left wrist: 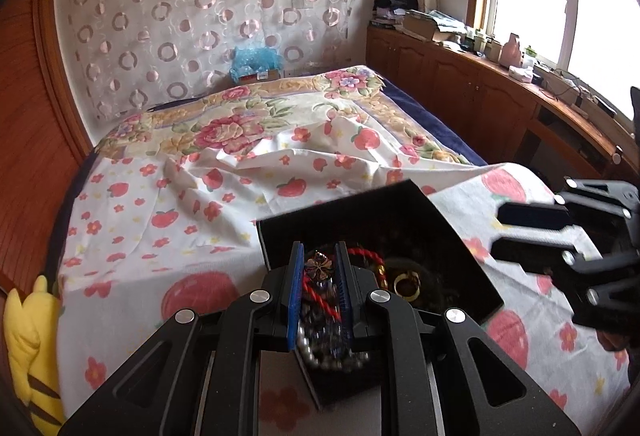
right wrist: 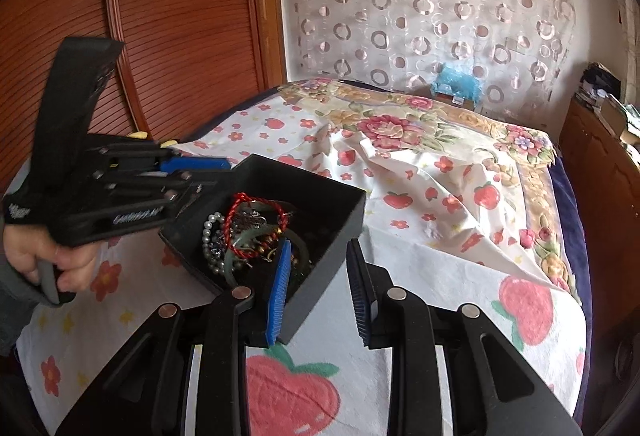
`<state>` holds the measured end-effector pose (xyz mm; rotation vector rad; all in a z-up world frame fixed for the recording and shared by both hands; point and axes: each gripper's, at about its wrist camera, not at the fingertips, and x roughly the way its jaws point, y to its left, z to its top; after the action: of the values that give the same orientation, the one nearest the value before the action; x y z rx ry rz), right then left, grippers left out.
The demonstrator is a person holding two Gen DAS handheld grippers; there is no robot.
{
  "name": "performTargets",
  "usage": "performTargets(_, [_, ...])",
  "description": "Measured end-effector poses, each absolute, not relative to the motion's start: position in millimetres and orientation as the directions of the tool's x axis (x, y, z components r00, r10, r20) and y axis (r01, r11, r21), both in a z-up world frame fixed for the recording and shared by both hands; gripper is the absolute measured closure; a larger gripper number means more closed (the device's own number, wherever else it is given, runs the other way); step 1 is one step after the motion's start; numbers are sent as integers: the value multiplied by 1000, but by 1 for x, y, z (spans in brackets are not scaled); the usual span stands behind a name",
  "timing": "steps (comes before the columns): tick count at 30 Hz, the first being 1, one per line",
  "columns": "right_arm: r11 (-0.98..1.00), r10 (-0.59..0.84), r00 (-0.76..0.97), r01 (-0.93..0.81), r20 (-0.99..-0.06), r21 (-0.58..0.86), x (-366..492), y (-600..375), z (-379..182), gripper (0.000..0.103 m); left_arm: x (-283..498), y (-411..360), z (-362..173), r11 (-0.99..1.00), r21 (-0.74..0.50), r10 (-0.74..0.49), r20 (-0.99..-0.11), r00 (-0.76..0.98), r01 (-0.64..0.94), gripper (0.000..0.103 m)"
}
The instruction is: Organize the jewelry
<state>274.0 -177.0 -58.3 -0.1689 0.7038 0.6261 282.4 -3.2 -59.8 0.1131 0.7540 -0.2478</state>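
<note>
Two grippers, left (left wrist: 320, 276) narrow, right (right wrist: 320, 288) wide, at black box (right wrist: 332, 236) of tangled jewelry (right wrist: 248, 232).

Box (right wrist: 320, 232) walls hem tangled jewelry (right wrist: 244, 236); left tool (right wrist: 200, 171) crowds rim.

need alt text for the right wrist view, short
The right tongs stand open astride the near wall of a black box on a strawberry-print bedsheet. The box holds tangled jewelry, including a red cord bracelet and a pearl strand. The left tongs reach in from the left.
</note>
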Motion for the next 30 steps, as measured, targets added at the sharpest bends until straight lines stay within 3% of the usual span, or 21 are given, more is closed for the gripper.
performTargets(8, [809, 478, 593, -585, -648, 61, 272, -181, -59, 72, 297, -11, -58, 967, 43, -153, -691, 706, 251, 88])
performTargets(17, [832, 458, 610, -550, -647, 69, 263, -186, -63, 72, 279, -9, -55, 975, 44, -131, -682, 719, 219, 52])
performTargets(19, [841, 451, 621, -537, -642, 71, 257, -188, -61, 72, 269, -7, -51, 978, 43, -123, -673, 729, 204, 32])
performTargets(21, [848, 445, 631, -524, -636, 74, 251, -190, -59, 72, 255, -5, -47, 981, 39, -118, -660, 742, 191, 21])
performTargets(22, [855, 440, 638, -514, -632, 77, 247, -191, -58, 67, 248, -4, -45, 982, 41, -113, -659, 744, 185, 18])
performTargets(23, [859, 438, 645, -505, -626, 81, 243, -193, -56, 51, 243, -4, -43, 983, 46, -104, -657, 746, 178, 15])
performTargets(25, [867, 436, 663, -491, -608, 86, 234, -196, -52, 31, 227, -3, -37, 987, 58, -78, -646, 760, 151, 10])
performTargets(30, [886, 417, 703, -455, -576, 87, 210, -200, -38, 18, 188, 0, -15, 993, 41, -63, -607, 792, 110, 8])
